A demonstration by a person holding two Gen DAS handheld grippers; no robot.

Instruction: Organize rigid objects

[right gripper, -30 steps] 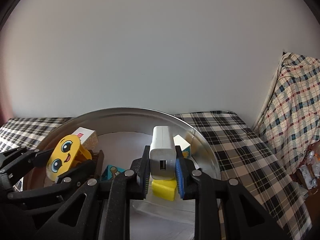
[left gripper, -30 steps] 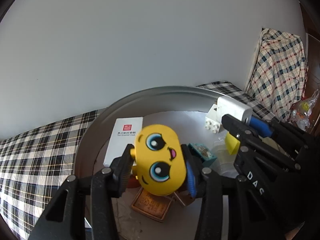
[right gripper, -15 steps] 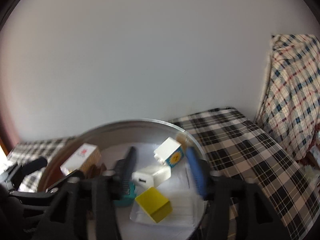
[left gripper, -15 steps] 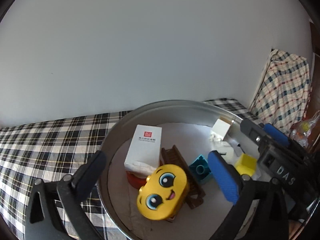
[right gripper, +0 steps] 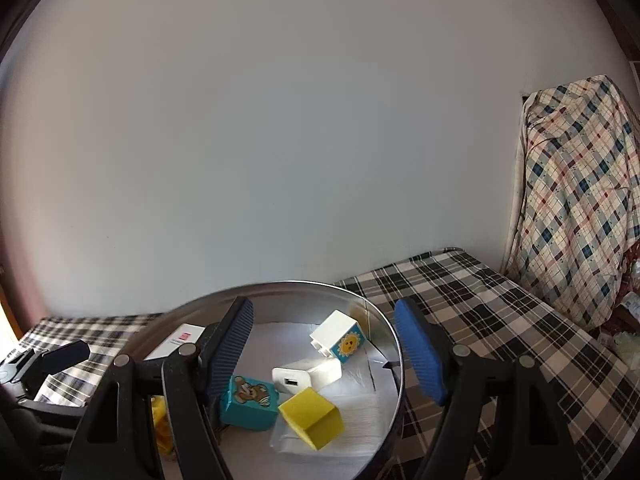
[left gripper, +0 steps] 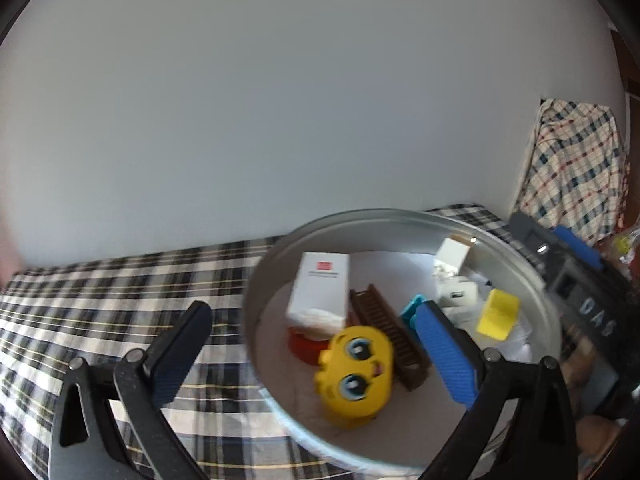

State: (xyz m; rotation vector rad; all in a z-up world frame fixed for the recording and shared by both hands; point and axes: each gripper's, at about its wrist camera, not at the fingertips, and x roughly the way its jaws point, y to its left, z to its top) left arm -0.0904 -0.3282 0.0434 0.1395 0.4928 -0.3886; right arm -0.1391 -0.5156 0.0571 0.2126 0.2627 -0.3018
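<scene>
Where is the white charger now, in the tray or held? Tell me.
In the tray: the white charger lies inside the metal tray, free of the open right gripper.

The letters "DAS" stand in pale print on the dark body of the right gripper (left gripper: 596, 322), seen at the edge of the left wrist view. The white box (left gripper: 320, 294) carries a small red square logo with lines of print under it, too blurred to read.

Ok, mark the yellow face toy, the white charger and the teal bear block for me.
yellow face toy (left gripper: 356, 372), left wrist view, on its face between the eyes.
white charger (right gripper: 306, 374), right wrist view, on its top side.
teal bear block (right gripper: 250, 398), right wrist view, on the bear picture.
</scene>
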